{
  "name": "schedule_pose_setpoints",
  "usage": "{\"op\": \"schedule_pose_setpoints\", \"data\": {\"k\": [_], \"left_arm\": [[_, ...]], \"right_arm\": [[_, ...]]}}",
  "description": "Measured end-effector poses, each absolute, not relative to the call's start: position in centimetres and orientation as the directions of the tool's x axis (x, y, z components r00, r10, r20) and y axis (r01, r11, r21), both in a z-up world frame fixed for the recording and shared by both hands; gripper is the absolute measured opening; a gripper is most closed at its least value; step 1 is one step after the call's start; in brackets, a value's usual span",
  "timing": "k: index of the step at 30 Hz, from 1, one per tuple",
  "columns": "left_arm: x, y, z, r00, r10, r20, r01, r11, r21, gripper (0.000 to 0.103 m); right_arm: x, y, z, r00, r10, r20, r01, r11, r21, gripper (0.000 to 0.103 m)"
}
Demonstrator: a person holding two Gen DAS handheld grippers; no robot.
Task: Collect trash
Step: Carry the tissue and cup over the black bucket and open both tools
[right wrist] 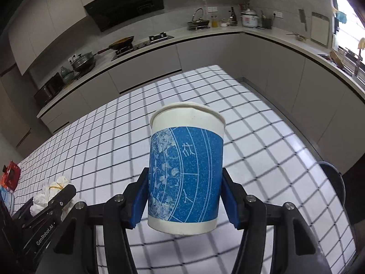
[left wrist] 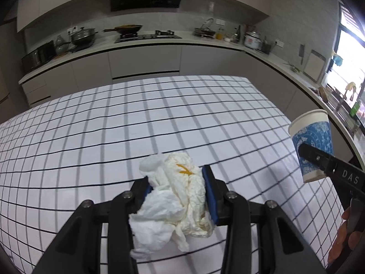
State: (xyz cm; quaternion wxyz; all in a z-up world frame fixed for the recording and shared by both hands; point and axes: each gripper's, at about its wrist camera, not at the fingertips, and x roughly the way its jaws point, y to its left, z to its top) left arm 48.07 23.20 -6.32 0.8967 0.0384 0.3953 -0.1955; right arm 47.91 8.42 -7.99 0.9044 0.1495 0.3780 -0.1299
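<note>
Red object (right wrist: 10, 174), perhaps edge-cropped

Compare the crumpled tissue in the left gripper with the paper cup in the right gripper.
The tissue is soft, crumpled and shapeless; the paper cup is rigid and keeps its tapered round form.
The tissue is white with yellow-orange stains; the cup is white with a blue patterned band.
The tissue bulges out around the left gripper; the cup stands upright in the right gripper.
Both are clamped between blue pads above the checked tablecloth.
</note>
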Motion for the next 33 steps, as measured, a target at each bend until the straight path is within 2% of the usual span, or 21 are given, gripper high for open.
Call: {"op": "schedule_pose_setpoints", "data": {"k": [6,10,15,21,24,30,32,33], "left_arm": [[44.4,14.0,-6.0,0.604,-0.341,-0.720,0.443,0.895,-0.053,0.041],[40.7,6.6,-6.4,0.590,-0.348,-0.729,0.459,0.887,-0.052,0.041],[37.3,-3.1,-6.8,0.498,-0.412,-0.763,0.506,0.852,-0.130,0.041],[34.6,-13.6,-8.1,0.330,-0.466,-0.821,0.581,0.786,-0.212,0.041],[33.9,-17.5,-10.5,0.246,-0.438,-0.864,0.593,0.774,-0.223,0.042],[33.7,-20.4,-15.0,0.218,-0.309,-0.926,0.551,0.822,-0.144,0.043],[33.8,-20.8,-15.8,0.244,-0.259,-0.935,0.545,0.834,-0.088,0.046],[33.9,-20.9,-16.0,0.248,-0.242,-0.938,0.537,0.840,-0.075,0.052]], "right_arm": [[42.3,-1.0,-8.0,0.694,-0.131,-0.708,0.385,0.898,0.212,0.060],[37.6,-10.6,-8.5,0.713,-0.105,-0.693,0.383,0.886,0.260,0.060],[32.0,-22.0,-8.7,0.702,-0.134,-0.699,0.414,0.876,0.247,0.060],[26.9,-31.5,-11.6,0.616,-0.209,-0.760,0.499,0.850,0.170,0.060],[26.8,-33.8,-15.5,0.569,-0.154,-0.808,0.508,0.838,0.198,0.060],[28.8,-34.8,-21.9,0.491,-0.043,-0.870,0.464,0.859,0.219,0.061],[29.2,-35.4,-23.3,0.480,-0.023,-0.877,0.461,0.857,0.229,0.063],[29.3,-35.5,-23.9,0.465,-0.014,-0.885,0.459,0.859,0.228,0.063]]}}
